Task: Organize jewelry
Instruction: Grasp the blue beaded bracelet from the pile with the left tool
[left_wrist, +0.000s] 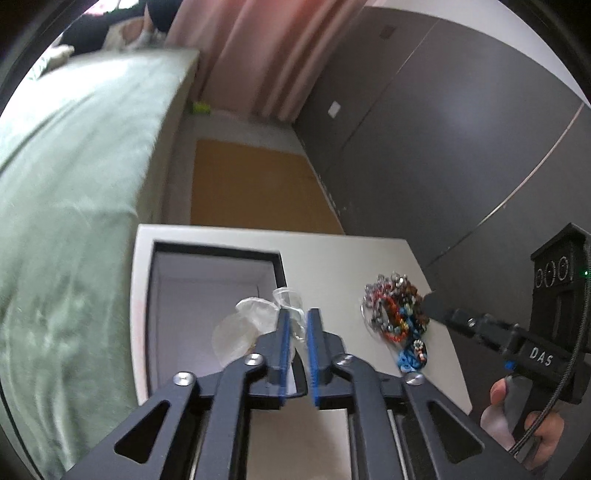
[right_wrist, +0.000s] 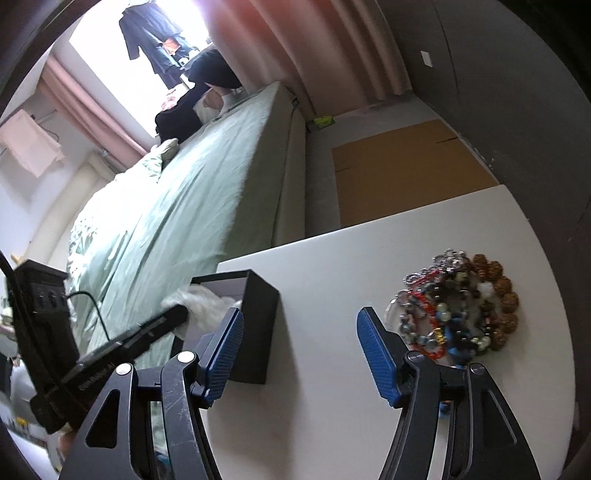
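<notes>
Left wrist view, from left to right: a green bedspread (left_wrist: 74, 177) filled the left side, then came the white table (left_wrist: 343, 258) carrying an open black box (left_wrist: 218, 254) with a pale lining. Over the box's right edge the left gripper (left_wrist: 298, 325) hung with its blue pads (left_wrist: 283, 332) drawn close together, pinching a crumpled clear plastic bag (left_wrist: 251, 325) that bulged out to the left of the fingers, above the box's interior. Whether any jewelry was inside the bag could not be told. Further right, well apart from that gripper, a heap of beaded bracelets (left_wrist: 397, 310) lay on the table top, with a small blue piece (left_wrist: 410, 358) just beside it on the near side. The right gripper's dark fingertip reached the heap's right edge, and its body, held by a hand (left_wrist: 524, 417) at the lower right, angled in from that side.

In the right wrist view, the left gripper's body entered low on the left, tilted up toward the box (right_wrist: 255, 325) and the bag (right_wrist: 203, 306). The right gripper (right_wrist: 300, 332) stood with its fingers spread wide over bare table (right_wrist: 321, 406), empty; its left finger was in line with the box's near corner, and the bracelet heap (right_wrist: 454, 314) lay just beyond its right finger.
</notes>
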